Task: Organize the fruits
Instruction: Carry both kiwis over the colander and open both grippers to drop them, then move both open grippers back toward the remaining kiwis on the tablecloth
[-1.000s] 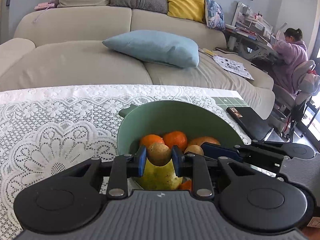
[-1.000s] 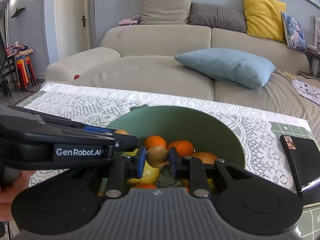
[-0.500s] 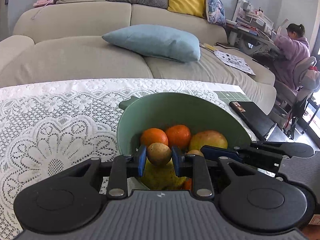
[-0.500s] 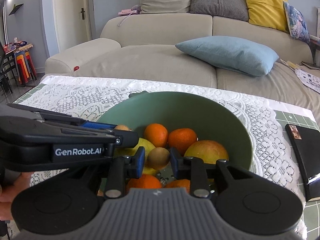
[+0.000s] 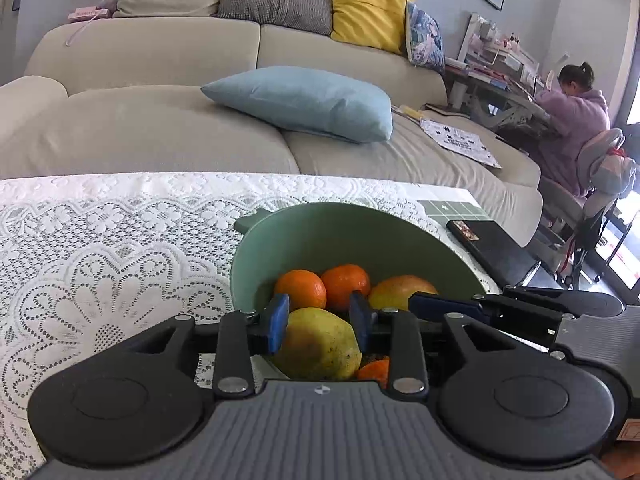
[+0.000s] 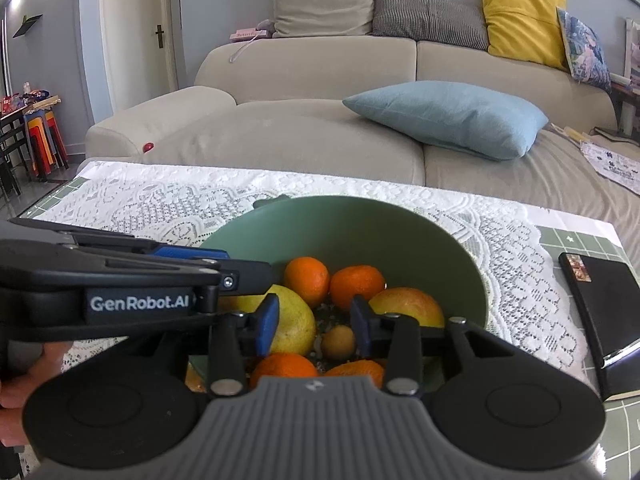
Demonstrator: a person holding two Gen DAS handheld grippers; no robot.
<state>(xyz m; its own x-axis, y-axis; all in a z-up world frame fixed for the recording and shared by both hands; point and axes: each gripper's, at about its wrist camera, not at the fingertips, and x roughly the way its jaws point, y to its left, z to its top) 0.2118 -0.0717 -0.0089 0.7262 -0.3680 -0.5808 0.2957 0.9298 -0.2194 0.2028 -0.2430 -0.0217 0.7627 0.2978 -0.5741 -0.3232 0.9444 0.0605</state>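
A green bowl (image 5: 352,236) on the lace cloth holds oranges (image 5: 301,289), a red-yellow apple (image 5: 400,296) and a large yellow-green fruit (image 5: 318,346). My left gripper (image 5: 320,316) is open and empty just above the yellow-green fruit. In the right wrist view the bowl (image 6: 360,224) shows the same fruit, with a small brown fruit (image 6: 338,342) lying loose at the bottom. My right gripper (image 6: 315,322) is open and empty just above it. The left gripper's body (image 6: 120,280) crosses the left side of that view.
A black notebook (image 6: 600,304) lies on the table to the right of the bowl. The white lace cloth (image 5: 100,248) covers the table to the left. A sofa with cushions stands behind. A person sits at a desk at the far right.
Both grippers held a small brown fruit over the bowl. Both have opened, the fruits have dropped into the bowl, and both grippers have come lower.
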